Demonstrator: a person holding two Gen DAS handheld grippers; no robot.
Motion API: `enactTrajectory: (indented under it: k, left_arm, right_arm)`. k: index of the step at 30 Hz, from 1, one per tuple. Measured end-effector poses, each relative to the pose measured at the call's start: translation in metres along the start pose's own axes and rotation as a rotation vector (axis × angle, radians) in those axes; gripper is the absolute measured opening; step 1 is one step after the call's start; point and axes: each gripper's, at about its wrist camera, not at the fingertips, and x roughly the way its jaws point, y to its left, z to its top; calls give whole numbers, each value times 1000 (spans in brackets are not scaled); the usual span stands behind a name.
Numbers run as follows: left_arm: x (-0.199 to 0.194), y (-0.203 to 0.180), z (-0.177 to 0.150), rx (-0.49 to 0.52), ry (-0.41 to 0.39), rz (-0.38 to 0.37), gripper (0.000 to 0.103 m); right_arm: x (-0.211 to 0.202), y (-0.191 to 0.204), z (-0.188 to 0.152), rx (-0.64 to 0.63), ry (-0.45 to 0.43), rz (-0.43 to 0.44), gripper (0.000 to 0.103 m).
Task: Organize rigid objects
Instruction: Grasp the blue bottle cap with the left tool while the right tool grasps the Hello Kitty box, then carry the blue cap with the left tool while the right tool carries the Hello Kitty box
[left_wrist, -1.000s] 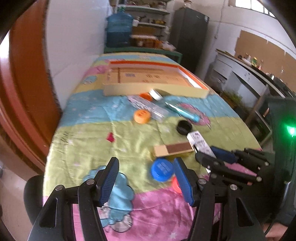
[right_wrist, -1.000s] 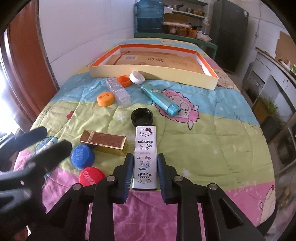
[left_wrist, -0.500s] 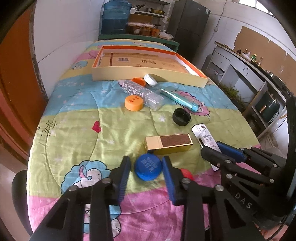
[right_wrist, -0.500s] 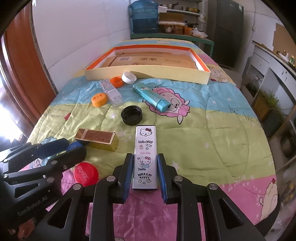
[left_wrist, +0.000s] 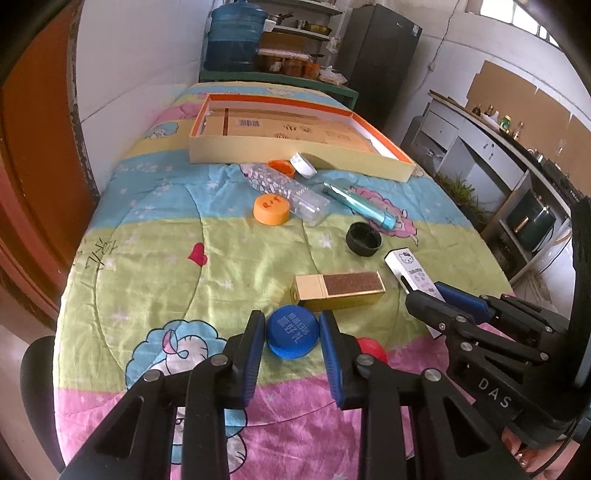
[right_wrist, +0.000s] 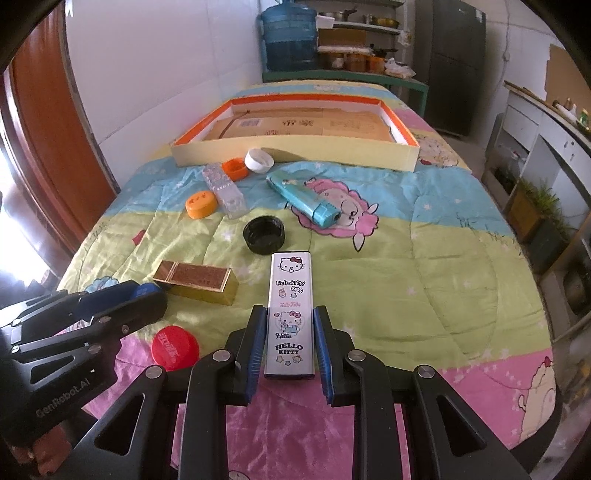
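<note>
A blue bottle cap (left_wrist: 292, 336) sits between the blue pads of my left gripper (left_wrist: 291, 319). Its jaws are closing, and both pads touch the cap's ribbed sides. My right gripper (right_wrist: 290, 314) is shut on the near end of a long white Hello Kitty box (right_wrist: 290, 295), which lies on the quilt pointing away from me. The left wrist view shows that box (left_wrist: 404, 264) sticking out of the right gripper (left_wrist: 424, 291). The shallow orange-rimmed tray (right_wrist: 295, 153) stands at the far end of the table.
A gold box (left_wrist: 340, 291) lies just beyond the blue cap and a red cap (right_wrist: 175, 347) just right of it. Farther off are a black cap (right_wrist: 264, 234), an orange cap (left_wrist: 270, 209), a clear plastic box (right_wrist: 225, 190), a teal tube (right_wrist: 306, 201), and small white and orange caps.
My left gripper's jaws have gone from wide apart, with the blue cap ahead of them, to closed around it. The right gripper has kept its grip on the Hello Kitty box.
</note>
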Motion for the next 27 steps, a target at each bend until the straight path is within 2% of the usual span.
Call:
enactTrajectory:
  k: [11,18,27]
  left_arm:
    - [-12,-4,12,-3,-28,-7,30]
    - [-27,-6,29,5,-82,2,30]
    - [-28,-8,51,11,-109,7,30]
  right_arm:
    - [-7,-5,10,9,-31,9,26]
    - [-14,-11,21,19,-61,17,26]
    - [-19,-20,38,28,-96,15,26]
